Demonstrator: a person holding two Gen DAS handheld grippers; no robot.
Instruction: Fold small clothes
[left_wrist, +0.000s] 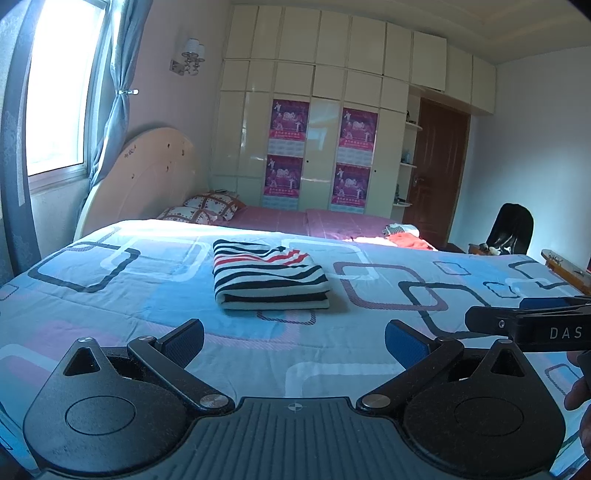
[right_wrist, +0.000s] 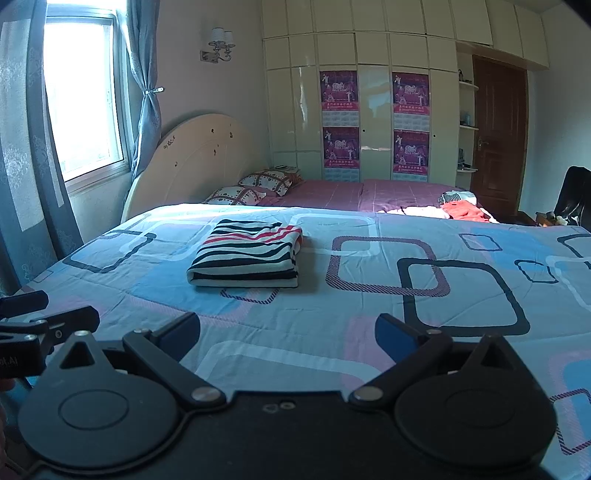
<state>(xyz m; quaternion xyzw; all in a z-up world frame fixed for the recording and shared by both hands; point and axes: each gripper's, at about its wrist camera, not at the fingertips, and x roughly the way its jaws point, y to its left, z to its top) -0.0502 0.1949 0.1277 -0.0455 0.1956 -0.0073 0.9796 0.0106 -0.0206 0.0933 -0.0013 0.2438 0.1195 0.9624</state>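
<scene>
A striped garment (left_wrist: 267, 275), white with black and red bands, lies folded into a neat rectangle on the blue patterned bedspread (left_wrist: 147, 295). In the right wrist view the same striped garment (right_wrist: 247, 254) sits left of centre on the bedspread (right_wrist: 369, 314). My left gripper (left_wrist: 295, 343) hovers open in front of the garment, well short of it, nothing between its blue pads. My right gripper (right_wrist: 288, 338) is also open and empty, nearer than the garment and to its right. Part of the right gripper (left_wrist: 532, 325) shows at the right edge of the left wrist view.
More clothes, white and red-orange (right_wrist: 458, 208), lie in a heap at the bed's far right. Two patterned pillows (right_wrist: 255, 186) rest by the headboard (right_wrist: 199, 162). A wardrobe with posters, a brown door (right_wrist: 498, 136) and a dark chair (left_wrist: 511, 229) stand beyond. The window is on the left.
</scene>
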